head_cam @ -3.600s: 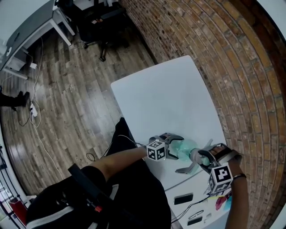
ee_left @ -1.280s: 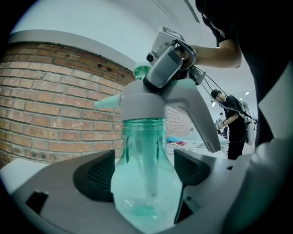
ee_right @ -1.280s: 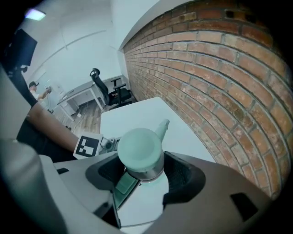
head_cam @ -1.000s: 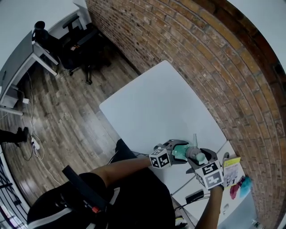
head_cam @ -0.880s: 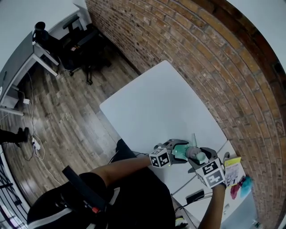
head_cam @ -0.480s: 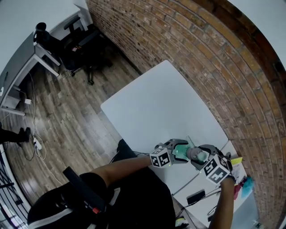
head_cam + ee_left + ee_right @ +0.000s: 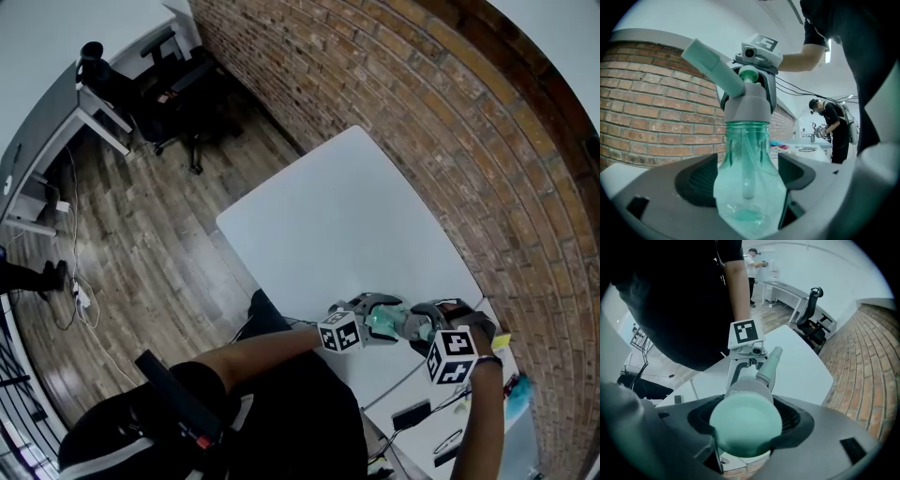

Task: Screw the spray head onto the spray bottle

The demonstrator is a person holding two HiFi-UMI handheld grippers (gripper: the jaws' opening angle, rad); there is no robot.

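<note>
A clear green spray bottle [image 7: 749,187] stands upright between the pads of my left gripper [image 7: 375,319], which is shut on its body just above the white table [image 7: 328,216]. The grey spray head [image 7: 747,101] sits on the bottle's neck, with its nozzle [image 7: 712,63] pointing up and left in the left gripper view. My right gripper [image 7: 429,323] comes down from above and is shut on the spray head, whose green top [image 7: 745,425] fills the gap between its jaws. The dip tube [image 7: 747,164] hangs inside the bottle.
A brick wall [image 7: 487,141] runs along the table's far side. A second table at lower right carries a phone [image 7: 412,413], cables and coloured items. A person [image 7: 832,126] stands in the background. An office chair [image 7: 178,70] and desks stand across the wooden floor.
My right gripper has rolled about its own axis with the spray head, and its marker cube has swung round to the right. The nozzle has turned with it. The left gripper and bottle stayed still.
</note>
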